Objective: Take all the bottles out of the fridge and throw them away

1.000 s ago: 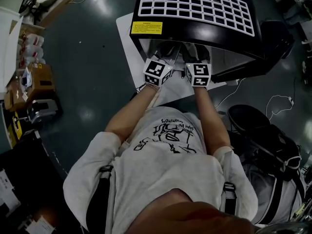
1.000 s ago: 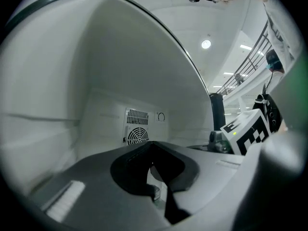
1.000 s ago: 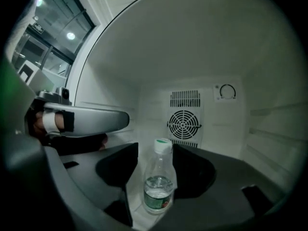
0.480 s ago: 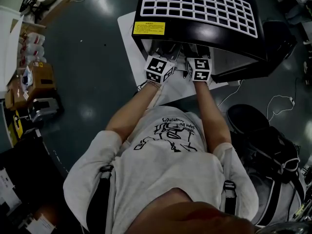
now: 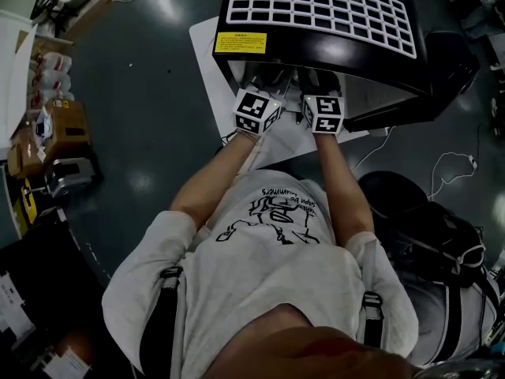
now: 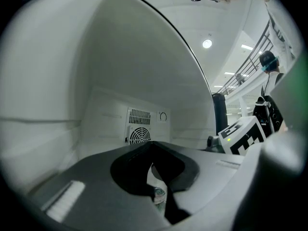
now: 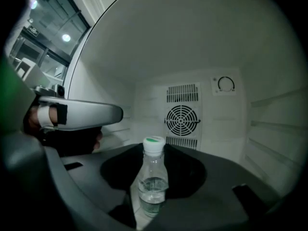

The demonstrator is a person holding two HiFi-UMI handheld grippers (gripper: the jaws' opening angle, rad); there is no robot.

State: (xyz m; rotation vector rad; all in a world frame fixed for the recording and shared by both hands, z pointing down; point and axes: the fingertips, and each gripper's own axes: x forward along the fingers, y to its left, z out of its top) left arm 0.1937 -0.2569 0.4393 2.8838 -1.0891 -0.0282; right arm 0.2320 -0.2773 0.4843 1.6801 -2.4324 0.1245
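Right gripper view: deep inside the white fridge (image 7: 211, 57), facing a round fan grille (image 7: 182, 121) and a dial (image 7: 225, 84) on the far wall. Upright between the jaws of the right gripper (image 7: 153, 203), a clear bottle (image 7: 153, 177) with a white cap, a little water and a green label low on its body. Jaws just now closing in, part-way shut about the bottle's lower body: right edge up against it, a thin strip of white fridge floor showing between it and the left edge, so not clamped from both sides. Off to the left, the white-bodied left gripper (image 7: 113, 113), level with the cap and well apart from the bottle. Left gripper view: same interior from the left side, jaws drawn almost together with only a thin slit left. Low in that slit, a small clear round thing (image 6: 159, 194) with a touch of green, too little showing to name it or to tell whether pinched. Head view: both grippers side by side, reaching under the fridge's black top (image 5: 339, 61) into its mouth. Just outside, the left marker cube (image 5: 256, 113) and the right marker cube (image 5: 323, 114), near each other but apart. Near the top's left corner, a yellow label (image 5: 240, 43).
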